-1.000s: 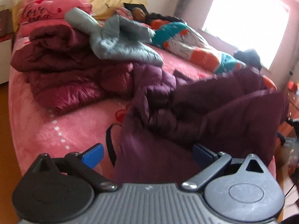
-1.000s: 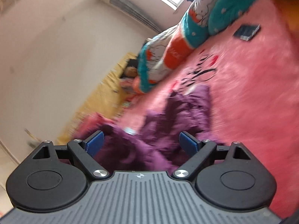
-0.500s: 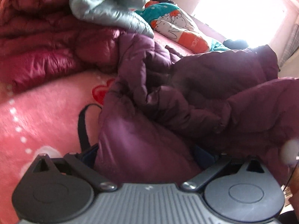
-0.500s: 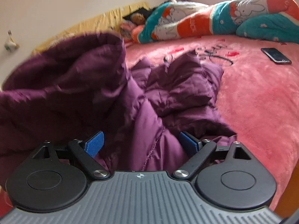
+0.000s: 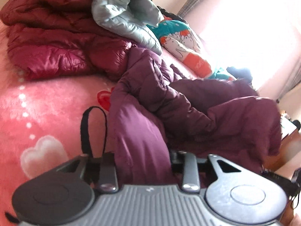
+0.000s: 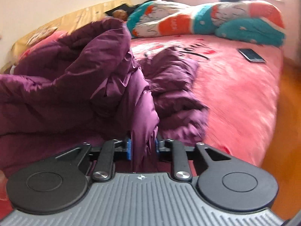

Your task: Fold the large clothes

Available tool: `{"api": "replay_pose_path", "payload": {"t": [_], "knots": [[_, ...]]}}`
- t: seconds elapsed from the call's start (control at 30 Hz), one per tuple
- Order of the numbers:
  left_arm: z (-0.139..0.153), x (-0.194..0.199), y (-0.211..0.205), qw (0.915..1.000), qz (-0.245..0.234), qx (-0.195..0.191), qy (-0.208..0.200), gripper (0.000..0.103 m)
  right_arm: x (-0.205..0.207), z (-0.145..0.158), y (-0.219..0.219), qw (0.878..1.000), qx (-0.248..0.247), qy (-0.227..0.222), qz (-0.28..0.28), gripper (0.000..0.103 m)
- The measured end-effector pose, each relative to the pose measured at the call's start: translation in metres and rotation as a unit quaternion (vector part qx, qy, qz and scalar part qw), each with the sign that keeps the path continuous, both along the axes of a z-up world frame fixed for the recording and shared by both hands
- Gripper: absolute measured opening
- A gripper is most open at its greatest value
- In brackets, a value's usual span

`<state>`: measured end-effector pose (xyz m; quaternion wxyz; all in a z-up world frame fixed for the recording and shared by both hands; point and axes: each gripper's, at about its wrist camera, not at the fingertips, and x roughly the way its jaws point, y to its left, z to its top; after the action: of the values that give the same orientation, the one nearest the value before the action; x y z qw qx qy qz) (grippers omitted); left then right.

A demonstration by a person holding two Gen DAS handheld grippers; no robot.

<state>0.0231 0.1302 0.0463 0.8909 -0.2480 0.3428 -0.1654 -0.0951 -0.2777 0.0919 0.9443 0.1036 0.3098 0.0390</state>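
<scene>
The right gripper is closing its jaws, with a gathered fold of the purple down coat pinched between its 2 blue pads; the fabric rises from the pads in a tight ridge and spreads into a rumpled heap to the left and ahead. The left gripper is likewise closing its jaws, with a thick fold of the same purple down coat filling the gap between its fingers, whose tips are hidden by the cloth. A black strap loop lies on the cover just beside that gripper's left finger. The coat lies crumpled on the near part of a bed under a pink fleece cover, part of it humped up high between the 2 grippers. Beyond it in the left wrist view sits a dark red down jacket in a pile, with a pale grey down jacket draped over its far edge. A rolled quilt in teal, orange and white lies along the far side of the bed by the bright window, and a phone rests flat on the cover, well apart from the coat.
</scene>
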Motion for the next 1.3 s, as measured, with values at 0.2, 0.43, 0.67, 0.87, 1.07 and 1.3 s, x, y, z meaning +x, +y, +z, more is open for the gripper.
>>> {"api": "replay_pose_path", "payload": {"t": [0.2,0.43,0.67,0.87,1.07,1.3], "knots": [[0.013,-0.027,0.007,0.9999,-0.014,-0.006,0.002,0.021,-0.057,0.003,-0.024,0.995,0.070,0.013,-0.076,0.017],[0.020,-0.066,0.014,0.9989,-0.042,-0.011,0.017,0.018,-0.116,0.001,-0.037,0.984,0.105,0.039,-0.136,0.003],[0.013,-0.077,0.008,0.9987,-0.047,0.015,0.008,0.020,-0.145,0.003,-0.050,0.978,0.153,0.006,-0.144,0.018],[0.030,-0.073,-0.004,0.9937,-0.069,0.084,-0.028,0.049,-0.124,0.031,-0.011,0.995,0.009,-0.032,-0.089,0.102],[0.041,-0.069,-0.006,0.9860,-0.093,0.129,-0.050,0.073,-0.060,0.045,0.034,0.990,-0.136,-0.046,-0.005,0.103],[0.048,-0.070,0.009,0.9832,-0.108,0.137,-0.053,0.095,0.005,0.047,0.072,0.958,-0.248,-0.040,0.137,0.103]]}}
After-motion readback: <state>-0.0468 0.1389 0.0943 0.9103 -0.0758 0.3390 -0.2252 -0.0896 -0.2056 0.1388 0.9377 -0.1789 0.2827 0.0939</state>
